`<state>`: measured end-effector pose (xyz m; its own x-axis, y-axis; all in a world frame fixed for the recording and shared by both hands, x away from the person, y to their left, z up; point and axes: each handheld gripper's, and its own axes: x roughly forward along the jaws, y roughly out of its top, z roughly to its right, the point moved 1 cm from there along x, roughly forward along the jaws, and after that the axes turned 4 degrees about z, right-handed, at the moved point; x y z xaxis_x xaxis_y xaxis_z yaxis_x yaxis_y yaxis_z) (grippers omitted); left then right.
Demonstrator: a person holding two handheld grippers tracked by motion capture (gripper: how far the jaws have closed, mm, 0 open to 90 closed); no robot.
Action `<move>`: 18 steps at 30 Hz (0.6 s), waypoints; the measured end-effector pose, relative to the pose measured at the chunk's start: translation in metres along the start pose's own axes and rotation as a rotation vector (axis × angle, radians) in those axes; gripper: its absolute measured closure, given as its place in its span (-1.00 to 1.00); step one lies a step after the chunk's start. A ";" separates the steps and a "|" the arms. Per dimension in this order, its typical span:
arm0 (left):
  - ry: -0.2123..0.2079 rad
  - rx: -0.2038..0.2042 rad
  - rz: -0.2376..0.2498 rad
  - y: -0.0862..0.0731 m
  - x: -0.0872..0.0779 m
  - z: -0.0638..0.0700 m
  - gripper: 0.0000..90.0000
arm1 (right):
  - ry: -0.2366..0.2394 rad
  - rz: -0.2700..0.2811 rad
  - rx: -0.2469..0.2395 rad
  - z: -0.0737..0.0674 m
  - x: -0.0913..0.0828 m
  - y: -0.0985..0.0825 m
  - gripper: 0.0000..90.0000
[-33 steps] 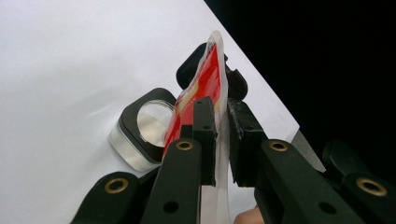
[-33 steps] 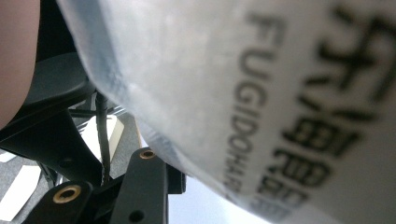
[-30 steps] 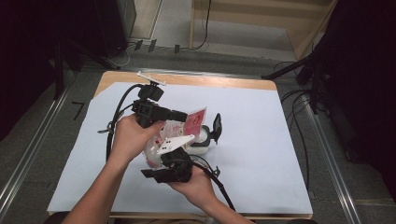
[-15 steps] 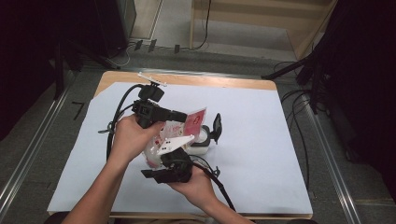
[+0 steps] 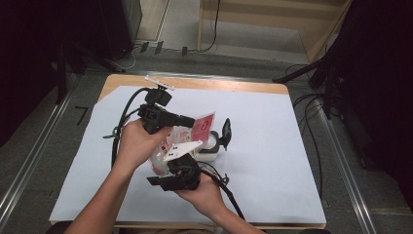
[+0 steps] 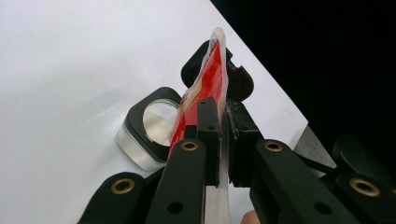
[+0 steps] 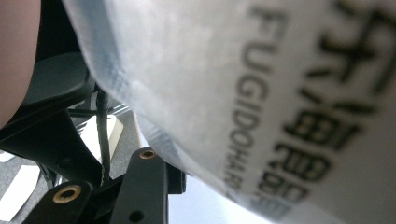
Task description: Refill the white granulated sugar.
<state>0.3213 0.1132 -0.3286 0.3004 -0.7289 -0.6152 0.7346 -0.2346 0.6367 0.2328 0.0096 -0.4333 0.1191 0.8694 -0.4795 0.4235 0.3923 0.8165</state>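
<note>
The left gripper (image 6: 223, 140) has its jaws clenched on the top edge of a red-and-clear snack pouch (image 6: 205, 88), which it holds up above the white-covered counter (image 5: 272, 161). The right gripper (image 5: 178, 165) grasps the pouch's lower body, its jaws set around the bulk. This looks like tearing the pouch open over the small clear container (image 6: 152, 128); next, the hands would pull apart steadily.

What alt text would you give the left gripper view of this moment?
The left gripper has its two black jaws pinched shut on the edge of a red and clear plastic packet, held upright over a white table sheet. Behind it sits a clear square container with a black-rimmed round opening.
</note>
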 end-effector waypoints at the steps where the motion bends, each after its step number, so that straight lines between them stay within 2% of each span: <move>1: -0.001 -0.004 0.004 0.001 0.001 0.000 0.93 | -0.002 0.003 -0.005 0.001 0.000 0.000 0.43; 9: -0.004 -0.001 -0.040 0.010 0.004 0.000 0.92 | 0.004 0.020 0.014 0.003 -0.002 0.004 0.43; 12: 0.001 0.016 -0.050 0.013 0.006 0.001 0.92 | 0.006 0.026 0.019 0.003 -0.003 0.005 0.43; 14: -0.012 0.009 -0.035 0.011 0.005 0.001 0.92 | 0.005 0.025 0.020 0.004 -0.003 0.005 0.43; 15: -0.025 -0.008 -0.020 0.009 0.005 0.000 0.92 | 0.003 0.023 0.016 0.003 -0.002 0.005 0.43; 17: -0.047 -0.008 -0.025 0.007 0.004 -0.001 0.91 | -0.002 0.014 0.008 0.003 -0.001 0.003 0.43; 18: -0.043 -0.002 -0.022 0.007 0.003 -0.001 0.91 | -0.001 0.011 0.005 0.002 -0.001 0.003 0.43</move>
<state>0.3277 0.1097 -0.3269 0.2580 -0.7507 -0.6082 0.7416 -0.2497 0.6227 0.2361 0.0091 -0.4308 0.1252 0.8733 -0.4708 0.4268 0.3810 0.8202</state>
